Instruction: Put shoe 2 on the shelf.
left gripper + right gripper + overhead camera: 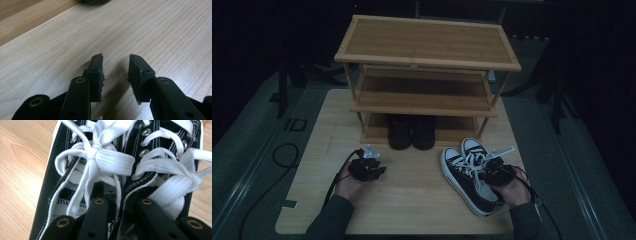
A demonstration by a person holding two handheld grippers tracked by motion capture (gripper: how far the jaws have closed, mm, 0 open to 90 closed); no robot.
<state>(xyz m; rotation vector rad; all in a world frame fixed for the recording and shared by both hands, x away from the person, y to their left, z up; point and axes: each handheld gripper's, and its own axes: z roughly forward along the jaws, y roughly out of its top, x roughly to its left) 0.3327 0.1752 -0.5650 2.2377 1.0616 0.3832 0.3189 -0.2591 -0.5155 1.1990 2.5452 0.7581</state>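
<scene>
Two sneakers (468,172) at 5 o'clock are pinched together by the right tool (490,171); left tool (371,161) is held apart, empty.

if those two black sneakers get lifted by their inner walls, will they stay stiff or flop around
The black sneakers look like soft canvas, so the walls pinched by the right tongs would probably fold a little. The rubber soles may make the toes droop. The loose white laces would likely dangle and might snag on the shoe rack.
</scene>
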